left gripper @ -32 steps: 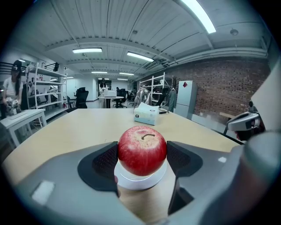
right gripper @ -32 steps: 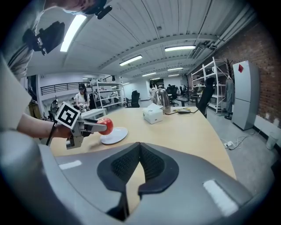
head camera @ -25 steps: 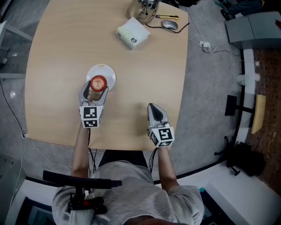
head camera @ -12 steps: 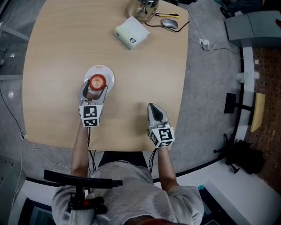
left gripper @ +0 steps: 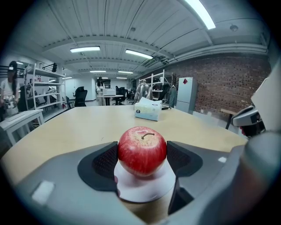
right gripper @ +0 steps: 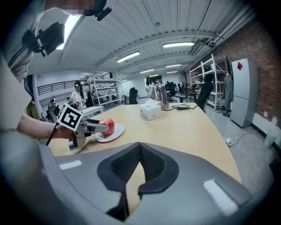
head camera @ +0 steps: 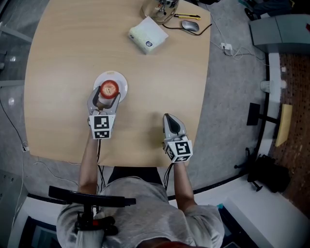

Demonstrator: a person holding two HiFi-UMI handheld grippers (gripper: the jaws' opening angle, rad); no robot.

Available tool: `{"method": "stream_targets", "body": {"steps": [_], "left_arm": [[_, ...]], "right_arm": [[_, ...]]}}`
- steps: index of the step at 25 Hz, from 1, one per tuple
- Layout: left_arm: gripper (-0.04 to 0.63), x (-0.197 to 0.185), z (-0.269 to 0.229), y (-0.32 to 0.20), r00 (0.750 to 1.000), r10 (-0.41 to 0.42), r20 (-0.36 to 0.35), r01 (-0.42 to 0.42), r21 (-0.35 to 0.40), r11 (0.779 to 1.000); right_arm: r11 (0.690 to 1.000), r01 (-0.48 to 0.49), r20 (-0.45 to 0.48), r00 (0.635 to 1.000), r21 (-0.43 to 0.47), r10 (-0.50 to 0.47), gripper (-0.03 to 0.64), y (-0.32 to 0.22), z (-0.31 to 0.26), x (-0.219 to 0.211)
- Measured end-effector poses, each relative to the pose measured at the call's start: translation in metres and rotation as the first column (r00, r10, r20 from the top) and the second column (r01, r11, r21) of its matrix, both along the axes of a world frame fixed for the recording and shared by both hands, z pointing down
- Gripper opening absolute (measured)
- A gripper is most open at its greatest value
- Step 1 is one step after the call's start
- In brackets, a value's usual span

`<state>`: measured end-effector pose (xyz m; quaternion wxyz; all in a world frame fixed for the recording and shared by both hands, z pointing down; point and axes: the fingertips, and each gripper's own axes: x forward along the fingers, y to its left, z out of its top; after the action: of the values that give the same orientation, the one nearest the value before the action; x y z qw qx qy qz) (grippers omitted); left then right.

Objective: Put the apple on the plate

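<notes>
A red apple (head camera: 109, 89) sits between the jaws of my left gripper (head camera: 109, 92), over the near edge of a small white plate (head camera: 119, 80) on the wooden table. In the left gripper view both dark pads press the sides of the apple (left gripper: 142, 150), whose underside meets the plate (left gripper: 145, 190). My right gripper (head camera: 169, 117) is shut and holds nothing, low over the table to the right, near the front edge. Its view shows the jaws closed at the tips, with the apple (right gripper: 106, 126) and the left gripper (right gripper: 93, 128) far off to the left.
At the table's far end are a tissue box (head camera: 147, 35), a metal kettle (head camera: 160, 8), a mouse (head camera: 190, 25) and a yellow pen (head camera: 185, 16). Bare wooden table (head camera: 145, 82) separates the two grippers. Right of the table edge is grey floor with cables.
The apple and the left gripper have barely shifted over the plate. The right gripper has stayed where it was.
</notes>
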<state>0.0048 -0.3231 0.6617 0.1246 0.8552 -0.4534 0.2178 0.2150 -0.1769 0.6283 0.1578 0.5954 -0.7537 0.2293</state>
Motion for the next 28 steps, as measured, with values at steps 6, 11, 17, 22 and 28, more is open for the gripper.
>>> {"method": "stream_targets", "body": {"steps": [6,11,17,22,28], "left_arm": [[0.37,0.002,0.001,0.0,1.0,0.012,0.022,-0.012,0.013,1.0],[0.371,0.001,0.0,-0.001,1.0,-0.001,0.017,0.001,0.007,1.0],[0.371,0.002,0.0,0.0,1.0,-0.011,0.018,0.011,0.0,1.0],[0.371,0.001,-0.003,-0.001,1.0,-0.015,0.012,0.015,0.008,1.0],[0.371,-0.001,-0.009,-0.001,1.0,-0.017,0.013,0.017,0.016,1.0]], "right_arm": [[1.0,0.003,0.001,1.0,0.001,-0.003,0.006,-0.002,0.0,-0.001],[1.0,0.004,0.002,1.0,0.002,-0.004,0.006,-0.002,-0.001,-0.001],[1.0,0.002,0.002,1.0,0.003,-0.002,0.006,0.0,-0.001,0.002],[1.0,0.006,0.001,1.0,0.009,-0.006,0.006,-0.001,-0.003,0.0],[1.0,0.011,0.002,1.0,0.017,-0.011,0.006,-0.002,-0.007,-0.003]]}}
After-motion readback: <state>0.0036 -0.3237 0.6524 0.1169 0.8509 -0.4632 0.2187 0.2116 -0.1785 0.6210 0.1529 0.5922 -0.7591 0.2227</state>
